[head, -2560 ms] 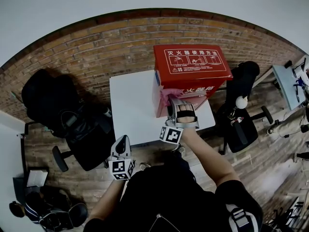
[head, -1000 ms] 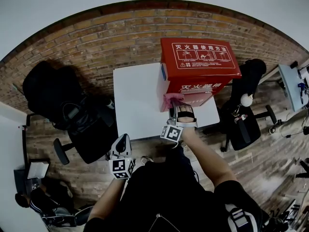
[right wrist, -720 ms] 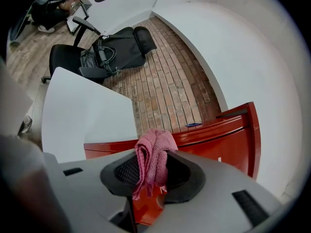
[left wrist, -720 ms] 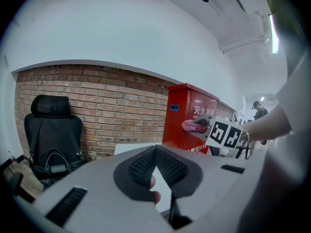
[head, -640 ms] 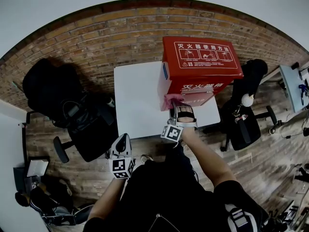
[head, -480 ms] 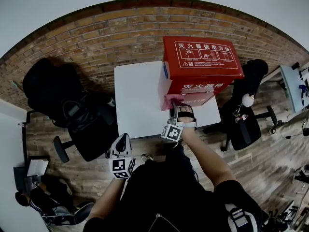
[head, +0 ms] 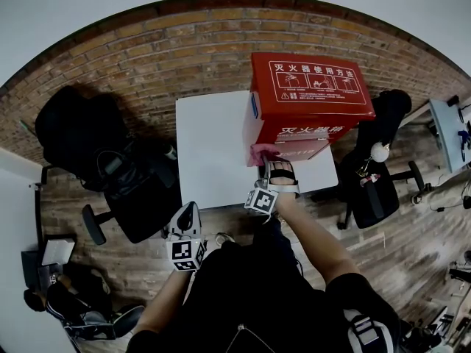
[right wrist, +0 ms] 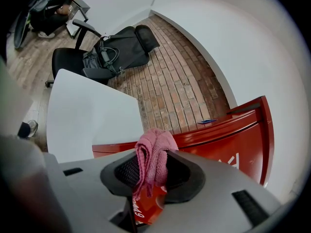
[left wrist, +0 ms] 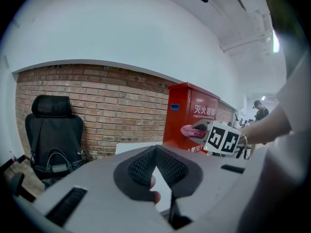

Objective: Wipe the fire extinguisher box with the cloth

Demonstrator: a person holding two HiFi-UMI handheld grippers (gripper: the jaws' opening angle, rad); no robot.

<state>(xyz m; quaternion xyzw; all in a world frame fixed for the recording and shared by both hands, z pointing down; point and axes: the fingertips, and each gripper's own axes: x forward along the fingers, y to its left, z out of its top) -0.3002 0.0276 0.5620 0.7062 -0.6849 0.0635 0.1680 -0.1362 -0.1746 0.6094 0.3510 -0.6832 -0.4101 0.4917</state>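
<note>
One cloth (right wrist: 153, 152) between right gripper (right wrist: 151, 173) jaws

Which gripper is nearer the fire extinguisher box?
Right. Right gripper holds the pink cloth on the front of the fire extinguisher box; left gripper hangs by the near edge of the table.

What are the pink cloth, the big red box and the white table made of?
The cloth looks like soft knitted fabric: ribbed texture, limp folds. The red box appears to be painted sheet metal, smooth and slightly glossy with crisp edges, though plastic can't be ruled out. The table has a smooth matte white top, probably laminate or painted board.
</note>
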